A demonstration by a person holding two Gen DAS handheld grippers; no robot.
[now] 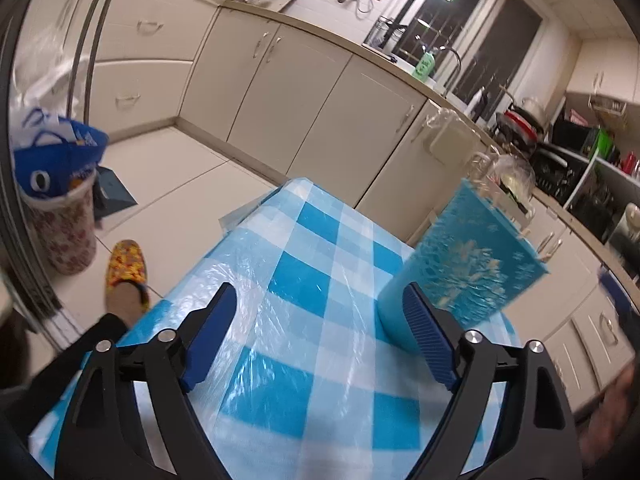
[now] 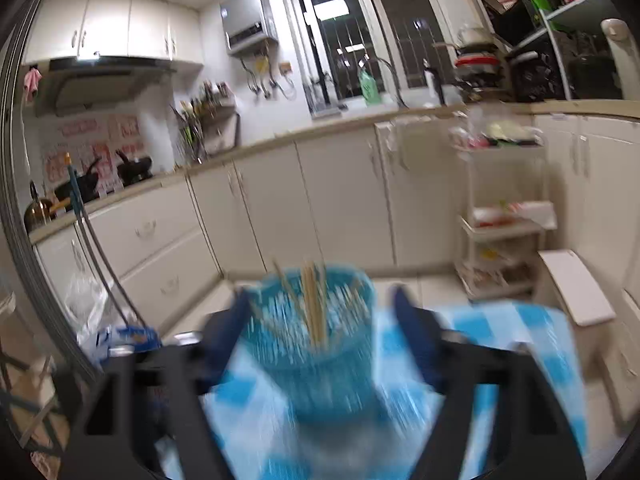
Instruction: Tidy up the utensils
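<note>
A blue perforated utensil holder (image 1: 468,264) stands on the blue-and-white checked tablecloth (image 1: 320,360), just behind and right of my left gripper's right finger. My left gripper (image 1: 320,320) is open over bare cloth, with nothing between its blue pads. The right wrist view is motion-blurred. There the same holder (image 2: 320,364) sits between the wide-apart fingers of my right gripper (image 2: 320,320), with wooden chopsticks (image 2: 314,304) standing in it. The pads look clear of its wall, so that gripper is open.
A floral bin with a blue bag (image 1: 60,216) and a yellow slipper on a foot (image 1: 126,268) are on the floor to the left. Cream cabinets (image 1: 304,96) line the far side. A white trolley rack (image 2: 504,220) and a white stool (image 2: 576,288) stand beyond the table's right end.
</note>
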